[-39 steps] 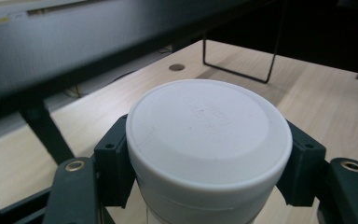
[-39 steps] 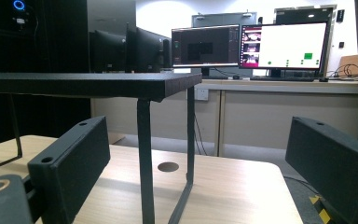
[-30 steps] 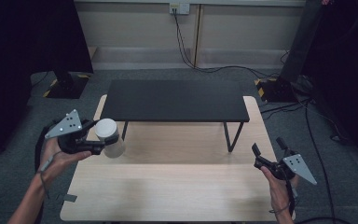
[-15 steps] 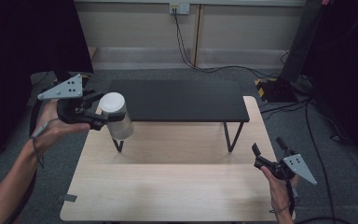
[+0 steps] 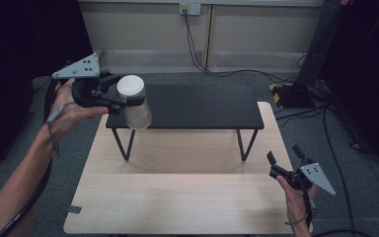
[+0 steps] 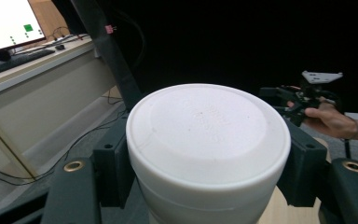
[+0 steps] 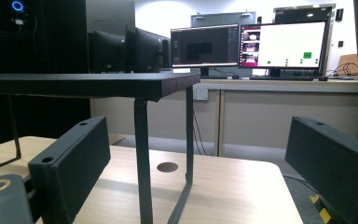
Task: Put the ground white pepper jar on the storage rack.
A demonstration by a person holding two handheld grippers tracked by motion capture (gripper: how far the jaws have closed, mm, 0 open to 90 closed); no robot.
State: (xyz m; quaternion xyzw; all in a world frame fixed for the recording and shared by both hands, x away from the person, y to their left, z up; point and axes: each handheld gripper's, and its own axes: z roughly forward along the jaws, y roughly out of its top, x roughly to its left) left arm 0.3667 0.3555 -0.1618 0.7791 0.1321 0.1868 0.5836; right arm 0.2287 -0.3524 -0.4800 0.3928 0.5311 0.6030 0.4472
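Cup [image 5: 133, 101] in white, translucent plastic, capped with a flat white lid [image 6: 208, 124], hangs in the air at the left end of the black shelf [image 5: 192, 106], above the table's far left corner. It stands nearly upright, its long axis running top to bottom, lid up and the narrower base tipped slightly toward the shelf. Faint raised lettering crosses the lid in the left gripper view, too soft to read. No brand or label shows on the cup's side.

The left gripper [image 5: 128, 98] is clamped on the cup just under the lid rim, one black jaw on each side, as the left gripper view shows close up. The person's left hand [image 5: 69, 108] holds that gripper raised, level with the shelf top, and the grey three-cornered plate sits on top of it.

The black shelf stands on thin metal legs over the far half of the light wooden table [image 5: 177, 197].

The right gripper [image 5: 284, 155] rests low at the table's near right edge, held by the right hand [image 5: 296, 197], well apart from the cup. Its jaws stand apart with nothing between them, and its view looks under the shelf toward lit monitors [image 7: 247, 44] on a desk beyond.
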